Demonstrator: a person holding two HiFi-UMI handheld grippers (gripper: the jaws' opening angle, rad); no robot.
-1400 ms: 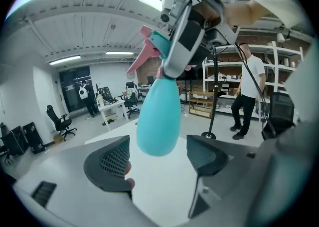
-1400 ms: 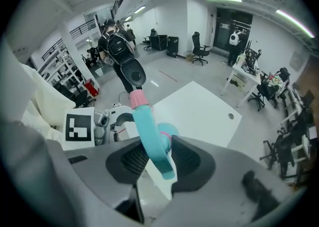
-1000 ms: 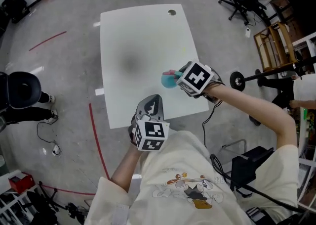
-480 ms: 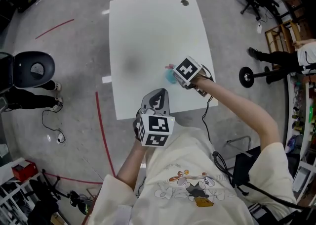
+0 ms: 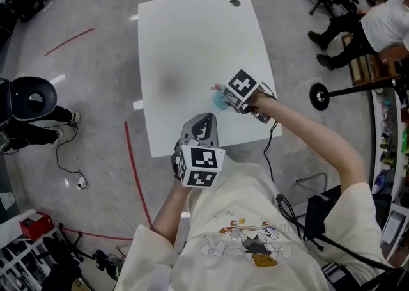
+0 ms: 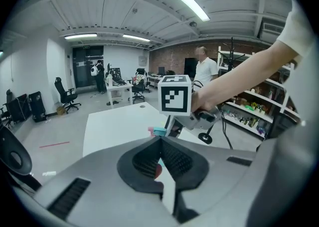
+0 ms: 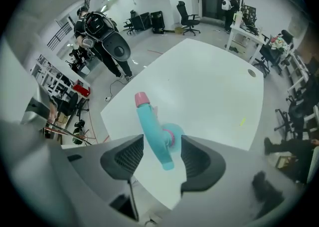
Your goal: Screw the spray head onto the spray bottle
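Observation:
A teal spray bottle [image 5: 219, 99] stands on the white table [image 5: 192, 40] near its right edge. Its teal spray head [image 7: 152, 133], with a pink nozzle [image 7: 141, 99] and pink collar, sits on top. My right gripper [image 5: 225, 96] is around the head, and its jaws are opening. In the right gripper view [image 7: 162, 153] a gap shows on each side between the pads and the head. My left gripper [image 5: 203, 120] hovers at the table's front edge, shut and empty [image 6: 160, 158]. It points towards the bottle [image 6: 158, 131].
A round cable hole [image 5: 235, 2] is at the table's far corner. An office chair [image 5: 29, 101] stands on the floor at left and a red floor line [image 5: 131, 168] runs beside the table. At right are a round-based stand [image 5: 319, 96] and a seated person [image 5: 377, 21].
The head view has shifted slightly. Both grippers keep about the same places against the table. A seated person has come into view at the top right.

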